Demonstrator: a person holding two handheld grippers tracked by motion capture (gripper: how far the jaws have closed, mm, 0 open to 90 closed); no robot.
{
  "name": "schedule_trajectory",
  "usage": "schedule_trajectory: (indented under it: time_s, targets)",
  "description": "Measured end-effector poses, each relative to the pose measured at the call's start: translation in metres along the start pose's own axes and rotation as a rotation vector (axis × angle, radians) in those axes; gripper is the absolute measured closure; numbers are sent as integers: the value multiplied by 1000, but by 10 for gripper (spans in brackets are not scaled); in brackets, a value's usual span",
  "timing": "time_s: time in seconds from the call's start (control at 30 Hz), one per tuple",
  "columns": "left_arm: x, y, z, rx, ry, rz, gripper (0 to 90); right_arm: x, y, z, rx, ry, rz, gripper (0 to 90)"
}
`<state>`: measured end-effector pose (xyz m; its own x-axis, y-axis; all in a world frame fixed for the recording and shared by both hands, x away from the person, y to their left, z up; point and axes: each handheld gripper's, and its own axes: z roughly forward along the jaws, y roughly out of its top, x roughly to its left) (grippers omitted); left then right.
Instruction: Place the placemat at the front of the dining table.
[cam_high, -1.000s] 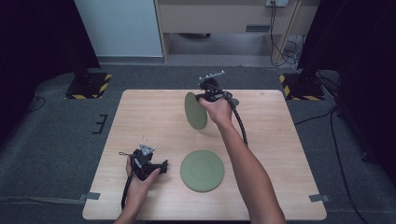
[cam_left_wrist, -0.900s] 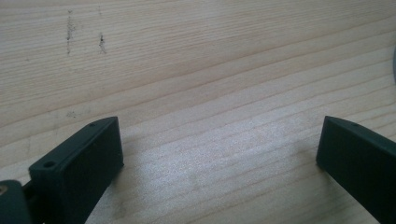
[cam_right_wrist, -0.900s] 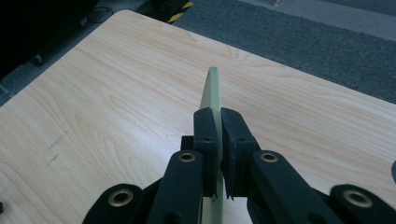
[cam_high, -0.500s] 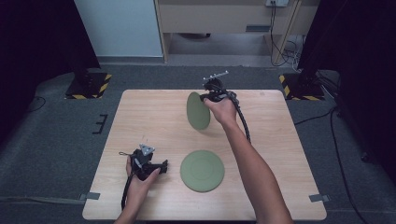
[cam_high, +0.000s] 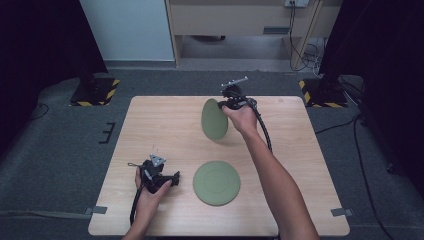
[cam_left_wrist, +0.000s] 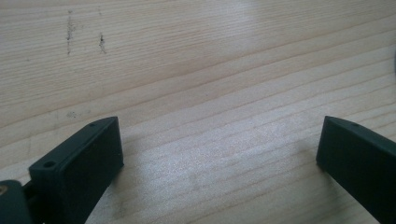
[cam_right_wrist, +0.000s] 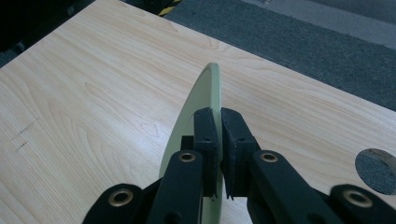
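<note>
Plates are the work here: two green ones on a wooden desk (cam_high: 165, 120). The right gripper (cam_high: 226, 104) is clamped on the rim of one plate (cam_high: 214, 119), holding it on edge above the far middle of the desk; in the right gripper view both jaws pinch the thin rim with the disc (cam_right_wrist: 196, 109) standing nearly upright. The second plate (cam_high: 216, 182) lies flat near the front edge, well apart from the lifted one. The left gripper (cam_high: 172, 178) rests by the front left, just beside the flat plate, its jaws spread wide over bare wood and grasping nothing. Judging by this, the pick-up is done and the carry is under way. What seems left is to bring the held plate toward the flat one, lay it down, perhaps on top, and let go.
</note>
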<state>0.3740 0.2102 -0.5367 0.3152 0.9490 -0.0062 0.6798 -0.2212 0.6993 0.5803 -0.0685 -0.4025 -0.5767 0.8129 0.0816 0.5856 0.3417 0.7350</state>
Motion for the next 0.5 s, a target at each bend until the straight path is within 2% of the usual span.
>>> schedule_trajectory:
  time_s: [0.27, 0.5]
  targets:
    - [0, 0, 0, 0, 0, 0, 0, -8, -3, -1, 4, -11, 0, 861]
    - [0, 0, 0, 1, 2, 2, 0, -18, -12, -2, 7, -16, 23, 861]
